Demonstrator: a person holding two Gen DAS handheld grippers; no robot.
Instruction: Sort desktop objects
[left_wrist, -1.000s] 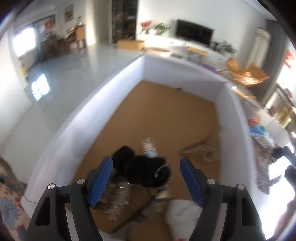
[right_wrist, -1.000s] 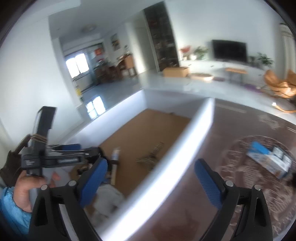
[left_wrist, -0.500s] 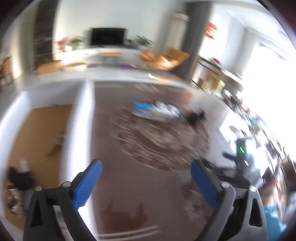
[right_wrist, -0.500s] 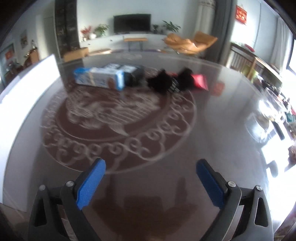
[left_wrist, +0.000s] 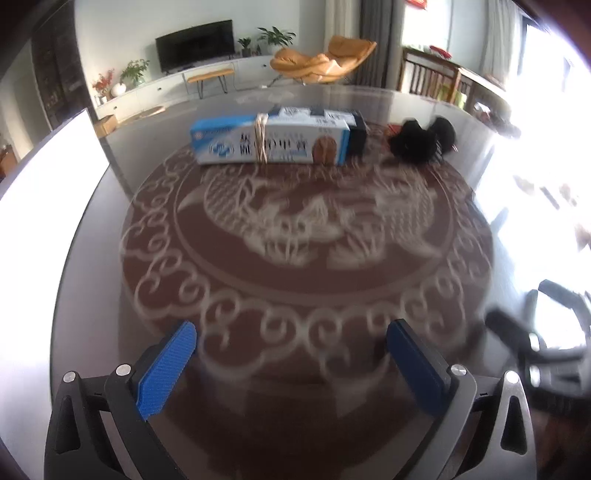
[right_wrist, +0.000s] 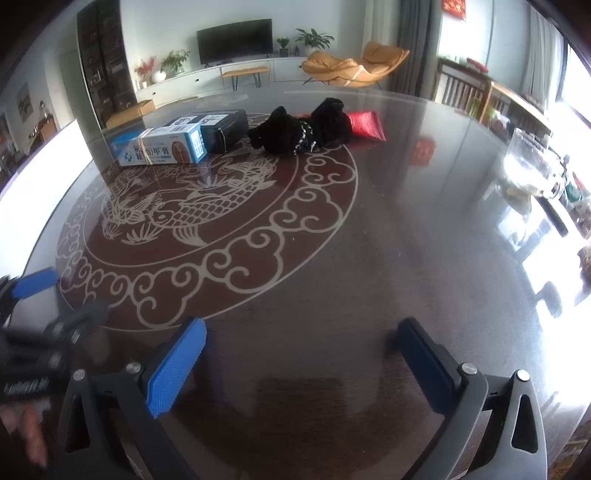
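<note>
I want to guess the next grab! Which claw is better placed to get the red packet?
Probably the right claw. The red packet lies clear on its side of the table. From the left claw, the black cloth nearly hides it. Both claws are open and empty.

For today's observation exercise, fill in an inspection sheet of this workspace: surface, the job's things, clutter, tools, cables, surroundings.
Surface: dark glossy table with a pale fish-and-cloud pattern.
Job's things: blue and white box tied with string, a dark box touching it behind, black fuzzy item, and red packet partly under it, all at the far side.
Clutter: glassware and small items on the right rim, too glary to identify.
Tools: left tool and right tool both open and empty; the left's jaws have just been opening.
Cables: nothing seen.
Surroundings: white bin wall left; TV, orange chair beyond.
</note>
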